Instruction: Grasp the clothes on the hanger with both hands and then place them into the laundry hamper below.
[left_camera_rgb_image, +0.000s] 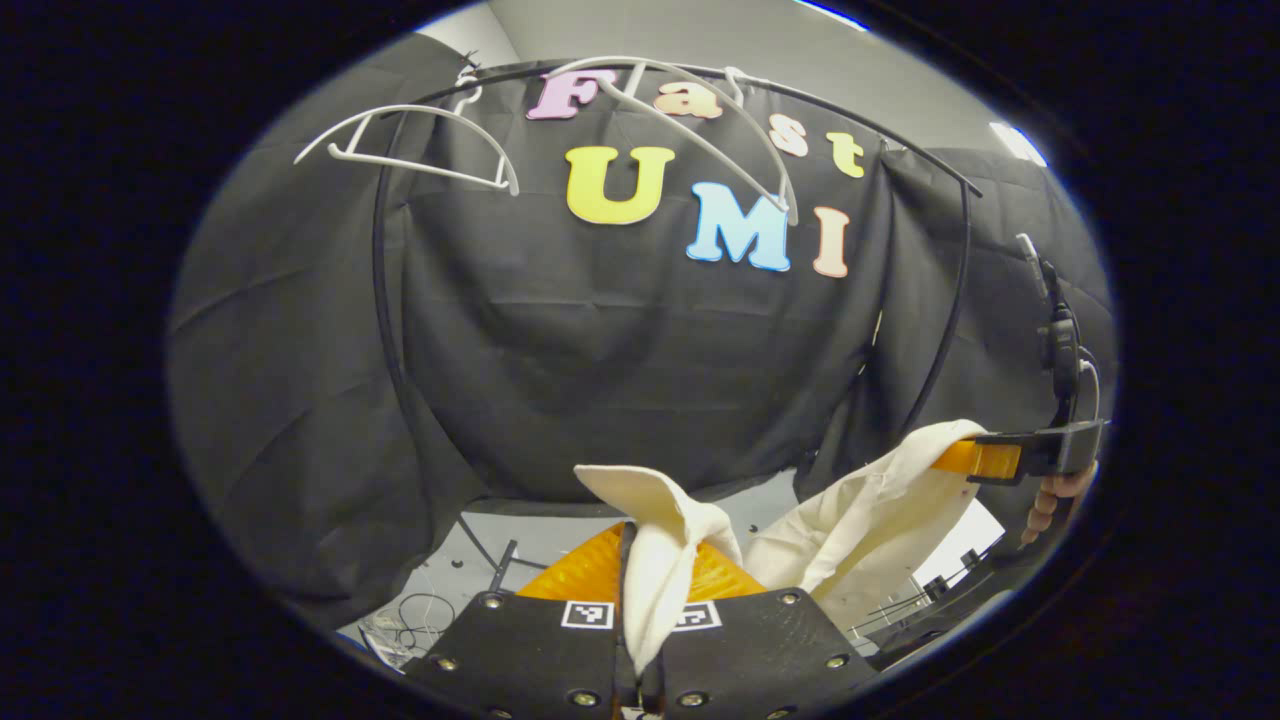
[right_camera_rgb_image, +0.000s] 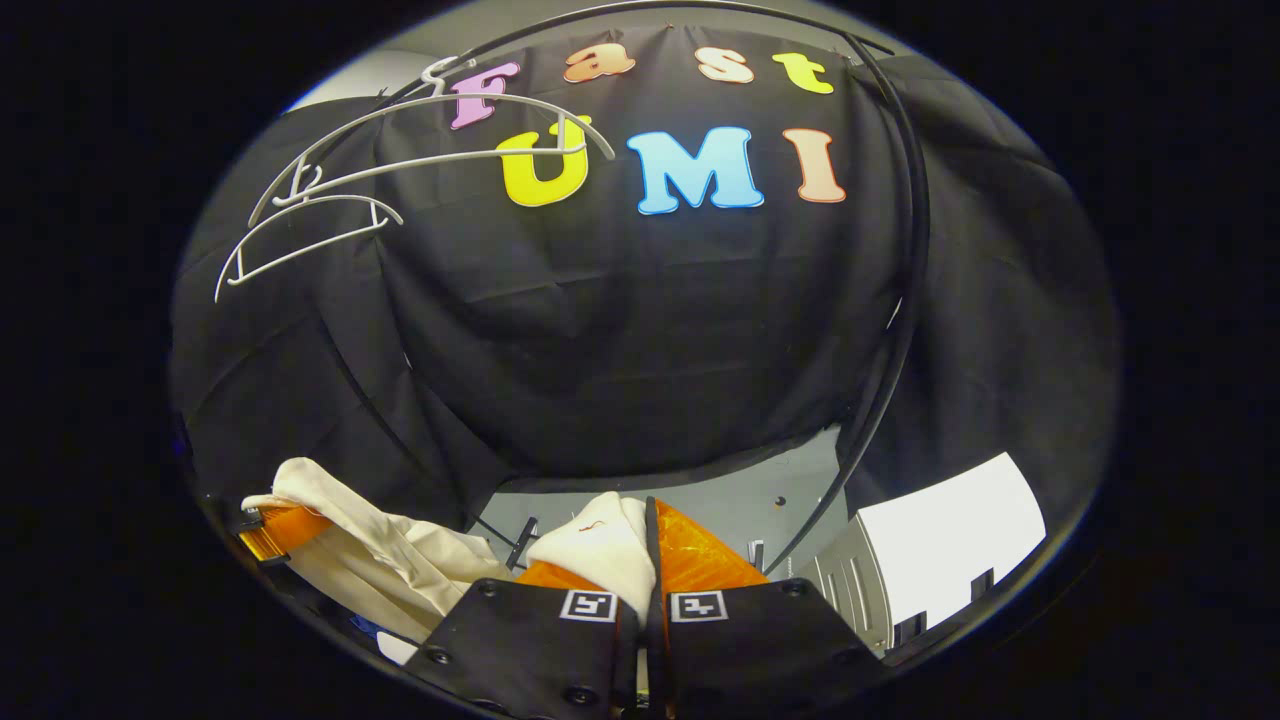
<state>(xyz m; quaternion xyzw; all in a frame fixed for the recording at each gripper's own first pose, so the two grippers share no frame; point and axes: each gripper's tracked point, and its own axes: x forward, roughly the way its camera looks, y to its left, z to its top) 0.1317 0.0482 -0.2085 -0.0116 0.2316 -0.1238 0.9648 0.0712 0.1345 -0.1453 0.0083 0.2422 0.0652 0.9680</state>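
Clothes (left_camera_rgb_image: 660, 560) clamped in both grippers' jaws; bare hangers (left_camera_rgb_image: 420, 150) on rail (left_camera_rgb_image: 385, 300) above

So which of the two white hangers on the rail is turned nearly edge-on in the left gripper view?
The right-hand hanger, by the rail's middle, a narrow diagonal sliver; the left hanger shows its full triangular outline.

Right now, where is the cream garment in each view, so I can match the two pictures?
Left gripper view: the garment sits bottom centre in the left tool, stretching right to the right tool.
Right gripper view: the garment lies lower left, pinched at bottom centre by the right tool.
Shared landmark: white hangers on the rail.
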